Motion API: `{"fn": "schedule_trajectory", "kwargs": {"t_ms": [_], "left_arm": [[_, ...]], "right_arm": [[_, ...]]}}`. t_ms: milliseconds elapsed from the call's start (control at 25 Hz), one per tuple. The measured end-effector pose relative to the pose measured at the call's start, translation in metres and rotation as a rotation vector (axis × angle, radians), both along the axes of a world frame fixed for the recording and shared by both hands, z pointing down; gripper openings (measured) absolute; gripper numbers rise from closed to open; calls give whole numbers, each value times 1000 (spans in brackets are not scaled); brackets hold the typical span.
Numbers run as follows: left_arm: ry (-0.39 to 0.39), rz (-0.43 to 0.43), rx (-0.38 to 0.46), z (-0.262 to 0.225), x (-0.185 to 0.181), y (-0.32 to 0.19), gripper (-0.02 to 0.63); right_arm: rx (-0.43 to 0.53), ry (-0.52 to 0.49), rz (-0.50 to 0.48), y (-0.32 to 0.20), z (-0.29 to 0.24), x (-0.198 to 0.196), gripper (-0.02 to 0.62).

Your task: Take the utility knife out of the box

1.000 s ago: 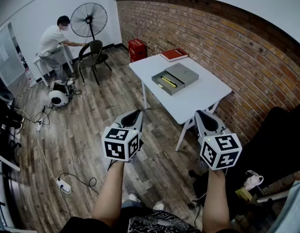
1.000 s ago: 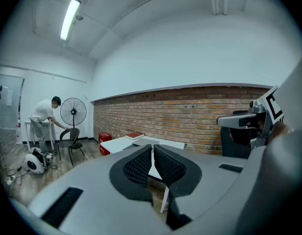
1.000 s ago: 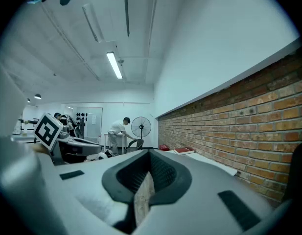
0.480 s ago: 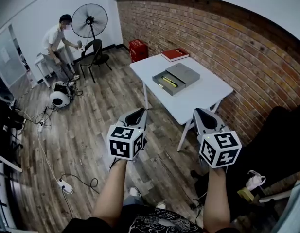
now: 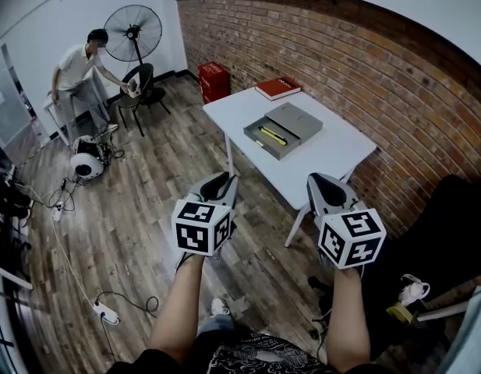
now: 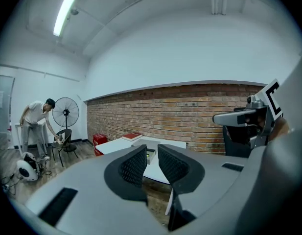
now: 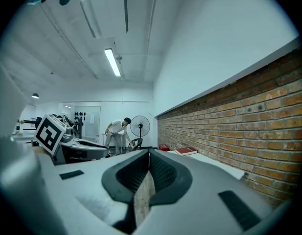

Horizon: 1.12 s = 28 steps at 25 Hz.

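An open grey box [image 5: 259, 134] lies on the white table [image 5: 326, 150], its lid [image 5: 295, 120] beside it. A yellow utility knife [image 5: 271, 135] rests inside the box. Both grippers hover over the floor, short of the table's near edge. My left gripper [image 5: 217, 185] has just been opening; a narrow gap shows between its pads [image 6: 136, 164] with nothing in it, and the box [image 6: 150, 155] appears far off through the gap. My right gripper [image 5: 322, 187] is shut and empty, its pads [image 7: 158, 168] meeting at the tips.
A red book [image 5: 278, 87] lies at the table's far end. A brick wall [image 5: 365, 68] runs behind it. A red crate [image 5: 214, 79], chair [image 5: 139, 84], fan [image 5: 132, 33] and a person [image 5: 76, 68] stand at the back. Cables and a power strip [image 5: 105, 312] cross the floor at left.
Both grippers have moved forward toward the table. The left jaws have parted slightly. The person at the back has stood up and reached to the chair.
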<state>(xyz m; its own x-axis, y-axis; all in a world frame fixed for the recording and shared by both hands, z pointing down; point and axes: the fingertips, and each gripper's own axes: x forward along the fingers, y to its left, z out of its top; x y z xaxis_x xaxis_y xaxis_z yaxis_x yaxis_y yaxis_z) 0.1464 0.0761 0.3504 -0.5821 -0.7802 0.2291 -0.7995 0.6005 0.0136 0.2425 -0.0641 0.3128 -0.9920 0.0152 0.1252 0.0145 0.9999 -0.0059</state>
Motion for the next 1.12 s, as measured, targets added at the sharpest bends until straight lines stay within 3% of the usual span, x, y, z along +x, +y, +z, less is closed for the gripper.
{"fn": "schedule_trajectory", "kwargs": {"t_ms": [40,640,1120], "left_arm": [[4,6,-2,0,-9,2,95],[5,77,-23,4,-144,37,140],[-15,147,-4,1,-204,38,169]], "right_arm": [[0,0,3,2,-1,-9,21],[12,30,59,47,-4,-137,21],[-14,20,148,48,1,-185,21]]}}
